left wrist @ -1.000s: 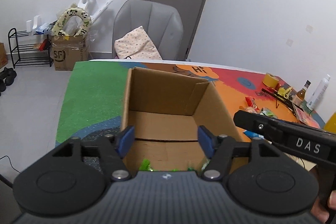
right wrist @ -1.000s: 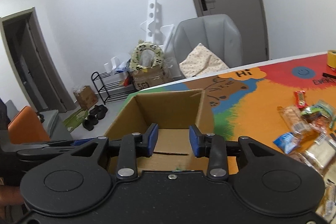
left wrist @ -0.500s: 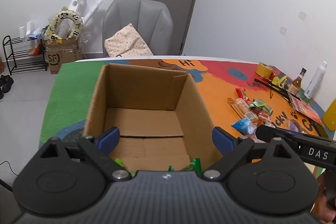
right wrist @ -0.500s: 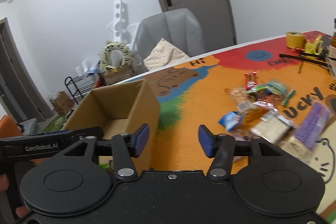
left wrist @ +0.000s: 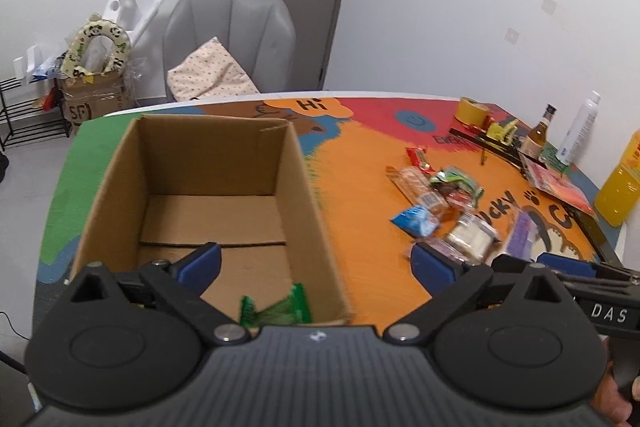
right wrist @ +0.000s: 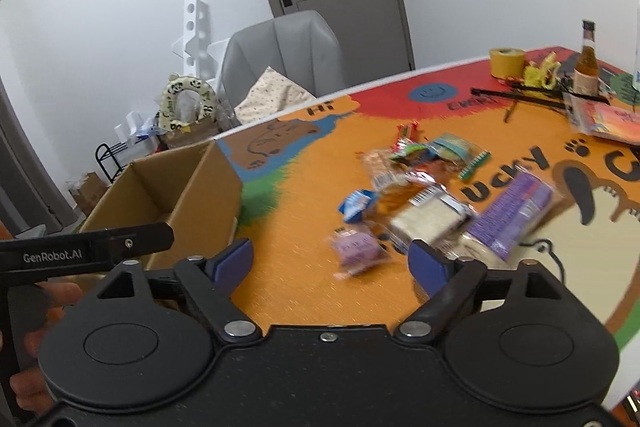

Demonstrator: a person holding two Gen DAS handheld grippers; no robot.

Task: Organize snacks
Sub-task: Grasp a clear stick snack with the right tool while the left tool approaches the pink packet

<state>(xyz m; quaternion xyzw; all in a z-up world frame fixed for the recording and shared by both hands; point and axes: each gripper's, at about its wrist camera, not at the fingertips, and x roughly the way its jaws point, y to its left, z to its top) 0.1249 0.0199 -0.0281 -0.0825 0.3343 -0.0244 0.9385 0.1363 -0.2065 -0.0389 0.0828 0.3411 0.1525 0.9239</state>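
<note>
Our right hand-held gripper (right wrist: 332, 263) has just been opening; its blue pads now stand spread with nothing between them but bare tabletop, and it points down at the scatter of wrapped snacks on the colourful printed tabletop (right wrist: 304, 211). The nearest piece is the small crumpled lilac snack packet (right wrist: 356, 251), lying just ahead of the gap between the pads and a touch to its right side. Its long axis we judge to run roughly across our line of approach, though blur makes that uncertain. Beyond it lie the pale rectangular clear-wrapped cake (right wrist: 430, 223) and the long purple foil-wrapped bar (right wrist: 514, 213), whose length runs diagonally up and to the right.

Our left hand-held gripper (left wrist: 316, 263) has also just been opening and is spread wide and empty, hovering over the near right corner of the open brown cardboard box (left wrist: 316, 211). A green crinkled wrapper (left wrist: 276, 311) already lies on the box floor near the front wall.

So the snack pile sits to the right of the box, and the right hand is plainly nearer to it. We judge the next pick falls to the right hand, with the box then lying to its left.
</note>
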